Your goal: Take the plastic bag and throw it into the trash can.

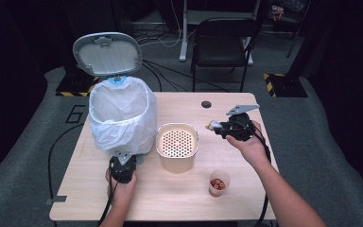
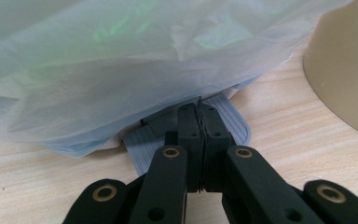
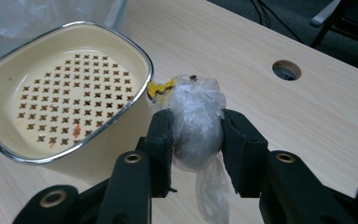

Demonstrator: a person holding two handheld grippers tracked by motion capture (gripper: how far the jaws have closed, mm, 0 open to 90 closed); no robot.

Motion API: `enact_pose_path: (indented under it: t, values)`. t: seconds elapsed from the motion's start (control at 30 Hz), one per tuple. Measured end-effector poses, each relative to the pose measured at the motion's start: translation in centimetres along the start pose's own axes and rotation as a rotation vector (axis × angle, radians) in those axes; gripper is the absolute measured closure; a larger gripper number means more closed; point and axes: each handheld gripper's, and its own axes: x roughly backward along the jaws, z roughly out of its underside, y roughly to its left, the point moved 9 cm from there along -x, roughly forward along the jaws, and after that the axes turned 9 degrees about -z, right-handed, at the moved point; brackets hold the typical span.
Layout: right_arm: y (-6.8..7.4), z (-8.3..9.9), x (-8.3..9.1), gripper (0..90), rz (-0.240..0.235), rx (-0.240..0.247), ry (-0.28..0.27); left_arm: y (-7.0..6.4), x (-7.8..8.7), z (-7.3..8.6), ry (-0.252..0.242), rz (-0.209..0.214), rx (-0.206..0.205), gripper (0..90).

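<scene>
Looks like a lab or test room set up for recording, not a home. Dark walls all round w/ grey carpet floor [image 1: 312, 142]. Loose cables [image 1: 165, 40] trail across the floor at the back, near a black folding chair [image 1: 222, 45] and a pale stand leg [image 1: 185, 33]. Yellow-black hazard tape [image 1: 73, 93] marks equipment bases at both sides. The light wood tabletop [image 1: 246, 198] has a cable port hole [image 1: 206, 104], office-desk style. A large "6" [image 1: 75, 113] is marked on the carpet, prob. a station no.
</scene>
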Motion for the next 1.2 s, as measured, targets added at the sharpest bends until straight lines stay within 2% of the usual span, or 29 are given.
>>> enact_pose_path:
  t: [0.1, 0.27, 0.43, 0.9, 1.07, 1.2]
  values:
    - [0.5, -0.5, 0.1, 64.7, -0.011, 0.001, -0.003, 0.1, 0.0, 0.0, 0.007, 0.002, 0.000, 88.9]
    - [1.6, -1.6, 0.4, 64.8, -0.030, 0.032, -0.016, 0.1, 0.0, 0.0, 0.006, 0.000, 0.000, 88.9]
    - [2.5, -2.5, 0.7, 64.8, -0.051, 0.041, -0.018, -0.2, 0.0, 0.0, -0.001, -0.028, -0.024, 88.9]
    - [5.2, -5.9, 1.1, 64.8, -0.088, 0.085, -0.039, 0.0, 0.0, 0.0, 0.000, -0.015, -0.013, 88.9]
    - [6.6, -7.3, 1.0, 64.8, -0.116, 0.086, -0.052, -0.1, 0.0, 0.0, -0.006, -0.020, -0.017, 89.0]
    - [7.8, -8.6, 0.8, 64.8, -0.144, 0.105, -0.064, -0.1, 0.0, 0.0, -0.003, -0.017, -0.027, 89.0]
